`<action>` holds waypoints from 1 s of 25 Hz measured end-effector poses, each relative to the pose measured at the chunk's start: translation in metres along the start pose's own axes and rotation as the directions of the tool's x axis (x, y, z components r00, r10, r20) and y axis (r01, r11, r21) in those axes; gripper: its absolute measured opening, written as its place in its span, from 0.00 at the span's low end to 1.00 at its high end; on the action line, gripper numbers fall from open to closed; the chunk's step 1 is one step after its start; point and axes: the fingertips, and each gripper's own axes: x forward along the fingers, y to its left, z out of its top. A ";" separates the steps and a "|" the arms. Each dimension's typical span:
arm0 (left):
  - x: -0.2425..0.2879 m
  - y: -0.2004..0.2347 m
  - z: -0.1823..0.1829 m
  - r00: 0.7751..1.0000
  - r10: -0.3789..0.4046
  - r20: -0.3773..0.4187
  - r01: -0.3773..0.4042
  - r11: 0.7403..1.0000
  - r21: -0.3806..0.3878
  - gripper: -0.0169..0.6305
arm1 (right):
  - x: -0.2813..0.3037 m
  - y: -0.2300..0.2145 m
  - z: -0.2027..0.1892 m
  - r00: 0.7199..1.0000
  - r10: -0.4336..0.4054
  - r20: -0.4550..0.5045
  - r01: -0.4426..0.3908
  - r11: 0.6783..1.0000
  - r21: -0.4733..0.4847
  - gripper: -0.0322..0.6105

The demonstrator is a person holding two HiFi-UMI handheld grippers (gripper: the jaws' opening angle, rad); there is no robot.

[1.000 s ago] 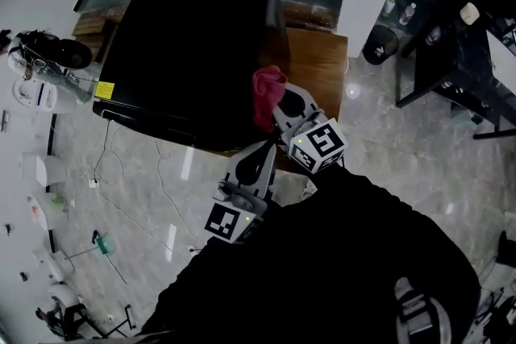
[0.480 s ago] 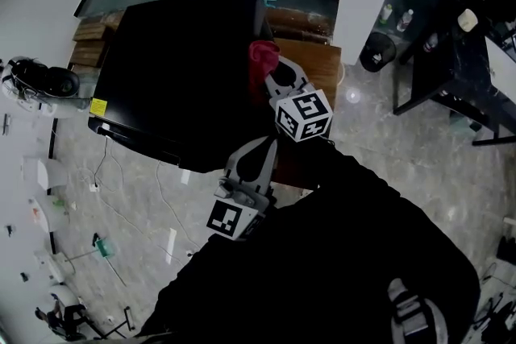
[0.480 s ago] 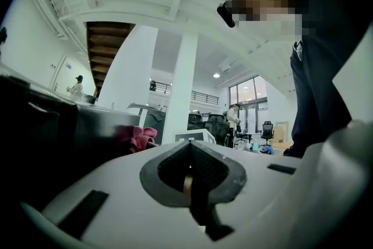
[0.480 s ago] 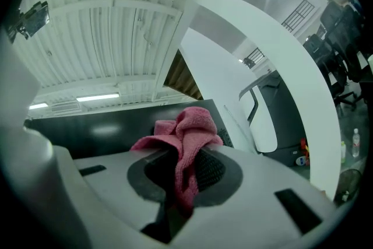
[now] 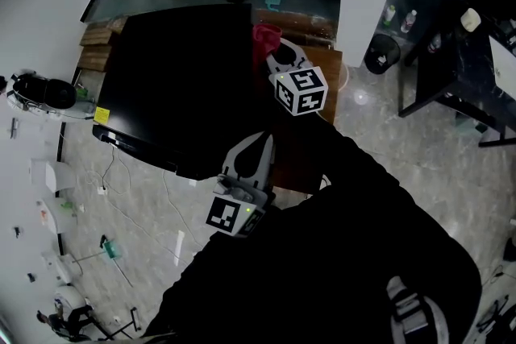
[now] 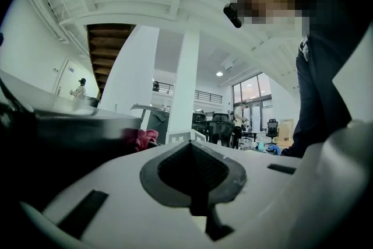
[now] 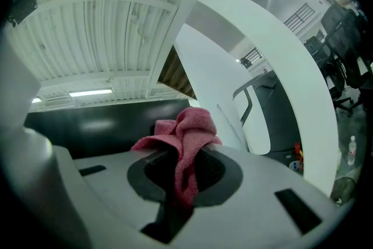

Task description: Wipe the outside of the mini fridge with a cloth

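Mid-wipe, by my judgement: the right gripper [image 5: 276, 54] is clenching a crumpled pink terry cloth [image 5: 265, 35] against the glossy black box-shaped mini fridge [image 5: 177, 76], with most faces left; the left gripper [image 5: 260, 142] is idling, closed on nothing.

Cloth [image 5: 265, 35] in right claw [image 5: 276, 54] at fridge [image 5: 177, 76] right edge; left claw [image 5: 260, 141] nearer person.

Pink cloth [image 5: 266, 35] moves farther back
The right gripper [image 5: 278, 56] carries it along the mini fridge [image 5: 177, 76] side, toward its far corner.

Wooden table [image 5: 332, 68] carries black mini fridge [image 5: 177, 76]; grey tiled floor [image 5: 137, 213] below, thin cable [image 5: 105, 169] trailing on it
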 end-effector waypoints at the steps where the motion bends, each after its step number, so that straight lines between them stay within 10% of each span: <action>1: 0.001 0.000 0.002 1.000 0.002 0.000 -0.002 1.000 0.006 0.03 | -0.003 -0.001 0.001 1.000 0.001 0.001 -0.001 1.000 -0.005 0.13; 12: -0.022 -0.015 -0.015 0.997 -0.079 -0.007 0.079 0.996 0.031 0.03 | -0.121 0.021 0.009 0.993 0.070 0.100 -0.060 0.993 -0.100 0.13; 25: -0.069 0.010 -0.155 0.983 -0.030 -0.182 0.018 0.998 -0.065 0.03 | -0.188 0.067 -0.198 0.953 0.104 -0.284 -0.124 0.991 -0.052 0.13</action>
